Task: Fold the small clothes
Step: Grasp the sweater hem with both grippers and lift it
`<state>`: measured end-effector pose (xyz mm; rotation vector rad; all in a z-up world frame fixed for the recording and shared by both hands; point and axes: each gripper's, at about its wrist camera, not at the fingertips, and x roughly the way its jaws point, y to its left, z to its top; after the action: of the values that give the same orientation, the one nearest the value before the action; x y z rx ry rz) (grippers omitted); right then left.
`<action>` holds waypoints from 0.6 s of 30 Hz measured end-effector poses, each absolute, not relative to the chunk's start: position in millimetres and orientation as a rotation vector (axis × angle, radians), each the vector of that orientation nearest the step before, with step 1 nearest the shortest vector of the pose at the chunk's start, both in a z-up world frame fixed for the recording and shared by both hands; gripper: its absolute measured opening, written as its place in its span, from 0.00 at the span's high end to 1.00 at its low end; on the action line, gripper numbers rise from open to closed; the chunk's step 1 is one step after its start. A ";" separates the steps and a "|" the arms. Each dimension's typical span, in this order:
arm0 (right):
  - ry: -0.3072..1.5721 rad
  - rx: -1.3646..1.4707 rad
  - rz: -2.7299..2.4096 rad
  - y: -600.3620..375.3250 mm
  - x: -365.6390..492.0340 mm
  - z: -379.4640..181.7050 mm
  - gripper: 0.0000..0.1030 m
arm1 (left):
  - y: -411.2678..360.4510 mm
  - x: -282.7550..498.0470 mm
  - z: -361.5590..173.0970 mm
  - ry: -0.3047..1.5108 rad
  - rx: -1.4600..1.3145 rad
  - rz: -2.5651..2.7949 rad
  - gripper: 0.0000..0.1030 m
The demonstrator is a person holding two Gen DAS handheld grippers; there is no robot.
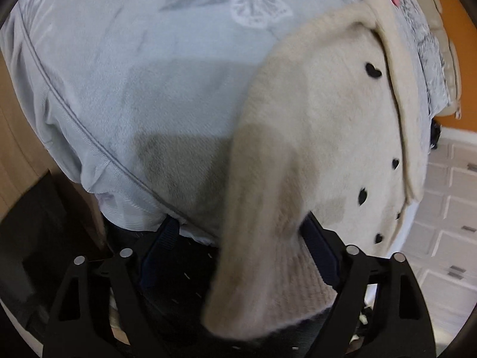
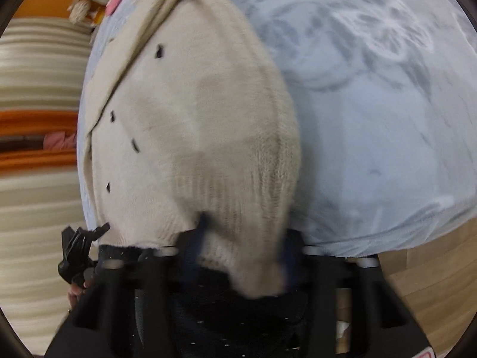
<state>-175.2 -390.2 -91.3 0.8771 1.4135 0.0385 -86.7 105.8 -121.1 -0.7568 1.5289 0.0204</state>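
A cream knit cardigan [image 1: 313, 134] [image 2: 193, 119] with small black heart buttons [image 1: 373, 70] lies on a pale blue bed cover [image 1: 134, 74] [image 2: 372, 119], close to the bed's near edge. My left gripper [image 1: 241, 232] is open wide. A sleeve with its ribbed cuff [image 1: 268, 283] hangs down between the fingers and touches only the right one. My right gripper [image 2: 244, 238] stands partly open around the other ribbed cuff [image 2: 238, 197], which droops loosely between its blurred fingers. Both grippers point steeply down at the garment's near end.
The cover carries white butterfly prints [image 1: 247, 0] and drops off at a piped edge [image 1: 89, 137]. Wood floor [image 2: 432, 283] lies beyond it. White tiles [image 1: 453, 208], a striped beige surface [image 2: 35, 89], and a black part with a bit of a hand [image 2: 77, 247] flank the bed.
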 end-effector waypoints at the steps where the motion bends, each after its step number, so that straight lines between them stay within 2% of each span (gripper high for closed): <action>1: 1.411 0.869 0.032 -388.6 -175.7 -89.9 0.69 | 104.1 -89.7 -119.3 1.513 -0.750 0.022 0.26; 3: 1.393 0.870 0.023 -387.1 -178.8 -89.9 0.68 | 106.5 -94.5 -118.2 1.491 -0.759 0.013 0.32; 5: 1.371 0.860 0.015 -383.6 -182.6 -91.2 0.70 | 110.0 -98.3 -116.4 1.470 -0.761 -0.005 0.42; 6: 1.362 0.847 0.007 -382.6 -184.2 -90.6 0.82 | 112.8 -100.8 -115.5 1.461 -0.763 -0.016 0.45; 7: 1.356 0.839 0.010 -381.5 -186.0 -89.1 0.90 | 115.3 -103.1 -114.6 1.451 -0.770 -0.030 0.56; 9: 1.312 0.843 0.016 -380.4 -190.7 -77.5 0.90 | 119.3 -111.3 -108.6 1.426 -0.805 -0.091 0.87; 10: 1.292 0.843 0.023 -379.5 -192.6 -70.1 0.91 | 119.5 -115.4 -102.1 1.416 -0.829 -0.116 0.93; 18: 1.114 0.868 0.063 -397.3 -221.4 -0.8 0.92 | 113.4 -134.5 -31.2 1.271 -0.920 -0.248 0.94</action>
<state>-221.4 -397.3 -0.8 0.8677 1.1140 0.0625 -134.5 113.4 -31.2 -0.9200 1.2714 -0.2484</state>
